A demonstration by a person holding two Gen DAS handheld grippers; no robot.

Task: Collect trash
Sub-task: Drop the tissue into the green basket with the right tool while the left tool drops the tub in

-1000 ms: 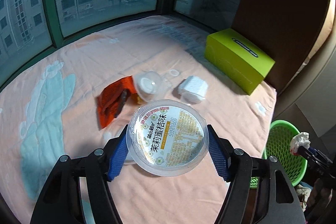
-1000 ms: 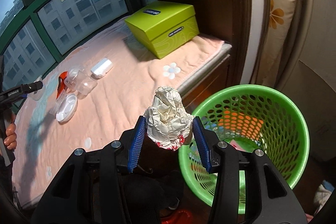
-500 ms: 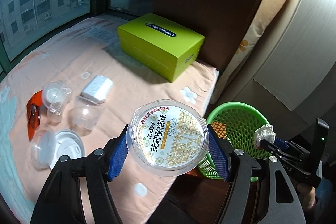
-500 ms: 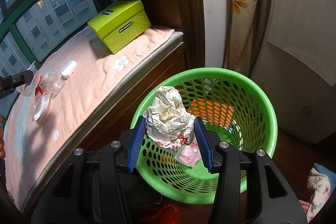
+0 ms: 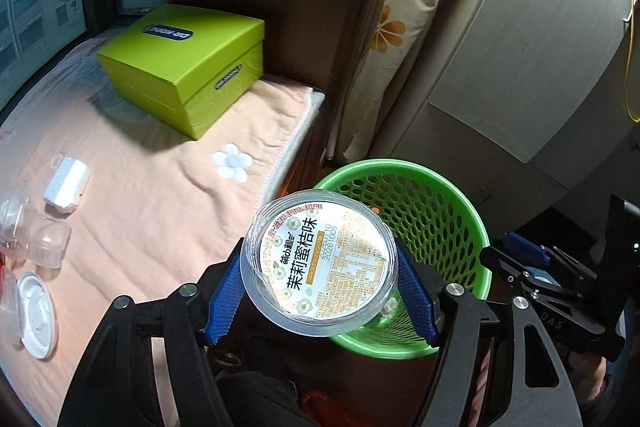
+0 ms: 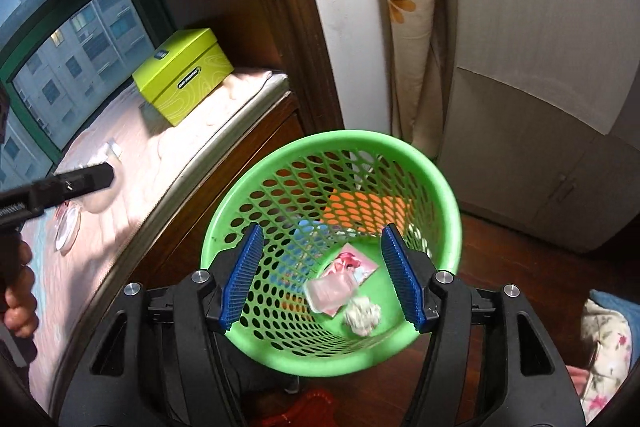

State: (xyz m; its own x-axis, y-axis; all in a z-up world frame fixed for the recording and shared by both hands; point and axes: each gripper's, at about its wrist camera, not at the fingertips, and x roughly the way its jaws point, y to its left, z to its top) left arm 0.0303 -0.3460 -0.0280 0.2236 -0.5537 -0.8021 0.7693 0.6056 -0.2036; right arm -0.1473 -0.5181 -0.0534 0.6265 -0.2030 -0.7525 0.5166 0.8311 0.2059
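Nearest, the left gripper (image 5: 320, 289) is clenched on a round clear plastic cup (image 5: 320, 263) with a printed film lid, its blue pads pressed against the cup's two sides. The cup hangs at the near left rim of the green mesh basket (image 5: 448, 203), which stands on the floor beside the cushioned window seat (image 5: 160, 187). The right gripper (image 6: 322, 275) is poised above the same basket, its jaws just opened and nothing between them. Below it, a crumpled paper ball (image 6: 363, 315) lies on the basket's floor, next to a clear wrapper (image 6: 330, 291) and a pink printed card (image 6: 352, 263). Left of the basket, on the seat's pink blanket, more trash waits: a white lid (image 5: 38, 315), clear plastic cups (image 5: 46, 241) and a white foam block (image 5: 66, 185). Farther back on the seat sits a lime-green box (image 5: 184, 67), close to the window.
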